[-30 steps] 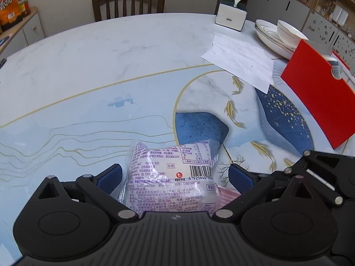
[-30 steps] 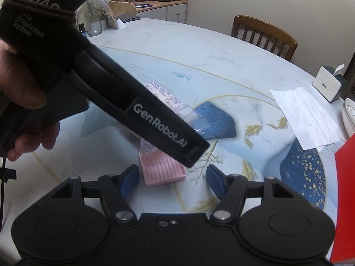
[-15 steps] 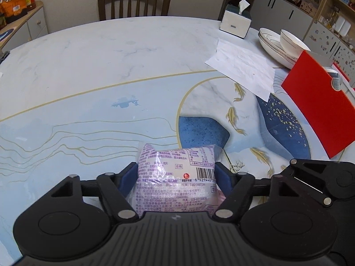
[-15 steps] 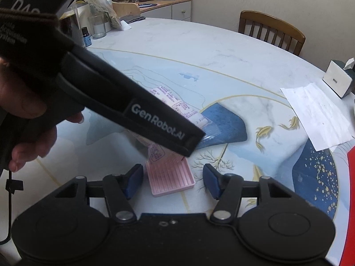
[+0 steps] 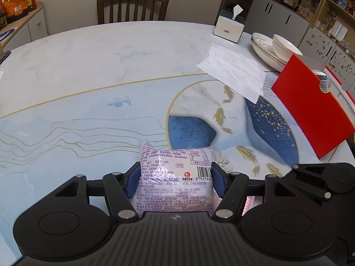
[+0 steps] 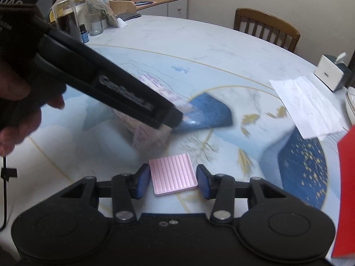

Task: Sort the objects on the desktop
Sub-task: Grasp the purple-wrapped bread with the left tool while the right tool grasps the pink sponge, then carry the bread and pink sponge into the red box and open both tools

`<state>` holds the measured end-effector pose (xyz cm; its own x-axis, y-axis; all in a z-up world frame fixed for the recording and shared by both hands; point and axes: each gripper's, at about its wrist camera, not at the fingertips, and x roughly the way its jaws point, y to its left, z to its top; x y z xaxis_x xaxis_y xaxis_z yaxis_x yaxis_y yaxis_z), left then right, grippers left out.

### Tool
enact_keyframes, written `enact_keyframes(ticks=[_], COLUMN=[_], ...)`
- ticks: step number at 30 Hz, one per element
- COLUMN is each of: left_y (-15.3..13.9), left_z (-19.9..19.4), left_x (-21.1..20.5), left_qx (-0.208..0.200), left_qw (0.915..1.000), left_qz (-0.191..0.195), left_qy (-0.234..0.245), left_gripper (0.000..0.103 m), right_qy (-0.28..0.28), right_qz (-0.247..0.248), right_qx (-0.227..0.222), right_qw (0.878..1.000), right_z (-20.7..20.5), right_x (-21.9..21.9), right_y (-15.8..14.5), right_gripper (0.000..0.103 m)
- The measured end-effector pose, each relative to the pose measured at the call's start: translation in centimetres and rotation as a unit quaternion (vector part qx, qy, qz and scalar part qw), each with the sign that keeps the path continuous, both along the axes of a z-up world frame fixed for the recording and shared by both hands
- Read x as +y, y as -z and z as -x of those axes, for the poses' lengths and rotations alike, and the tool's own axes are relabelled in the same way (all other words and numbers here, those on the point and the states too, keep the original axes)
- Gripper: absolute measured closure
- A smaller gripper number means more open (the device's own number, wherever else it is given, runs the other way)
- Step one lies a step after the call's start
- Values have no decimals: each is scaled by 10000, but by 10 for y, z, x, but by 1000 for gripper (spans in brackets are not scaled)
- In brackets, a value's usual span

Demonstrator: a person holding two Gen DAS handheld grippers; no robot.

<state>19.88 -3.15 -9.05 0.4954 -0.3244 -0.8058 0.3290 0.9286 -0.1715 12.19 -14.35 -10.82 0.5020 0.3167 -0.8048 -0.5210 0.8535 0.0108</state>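
Note:
My left gripper is shut on a purple-printed snack packet and holds it above the table. The packet also shows blurred in the right wrist view, under the left gripper's black body. A pink ribbed block lies flat on the table between the blue pads of my right gripper. The right jaws stand open, a small gap on each side of the block. A sliver of the pink block shows in the left wrist view.
A red board lies at the table's right edge. A white paper sheet, a tissue box and stacked plates with a bowl stand at the far right. Jars and bottles stand at the far left. A wooden chair is behind the table.
The left jaws closed on the snack packet and lifted it off the table. The right gripper moved forward so the pink block now lies between its pads.

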Motion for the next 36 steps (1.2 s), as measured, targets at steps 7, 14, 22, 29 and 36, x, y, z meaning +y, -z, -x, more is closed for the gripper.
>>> enact_keyframes(ticks=[7, 14, 22, 29, 36], left_y=[-7, -13, -29, -54, -75], left_z=[12, 28, 48, 62, 69], left_x=[-13, -36, -76, -114, -157], left_qx=[-30, -43, -128, -352, -549], left_qw=[9999, 9995, 9978, 9947, 9903], left_qz=[70, 88, 96, 243, 337], left_qy=[112, 299, 646, 939, 1230], left_gripper=[40, 40, 40, 40, 40], right_qy=[126, 593, 1057, 1269, 1554], right_qz=[44, -32, -360, -456, -602], right_qx=[73, 130, -16, -484, -717], right_qw=[9999, 9981, 9937, 9897, 9834], right_z=[20, 39, 53, 59, 61], right_x=[-27, -70, -118, -157, -200], right_y=[-1, -8, -37, -69, -94], right_gripper=[58, 58, 58, 58, 58])
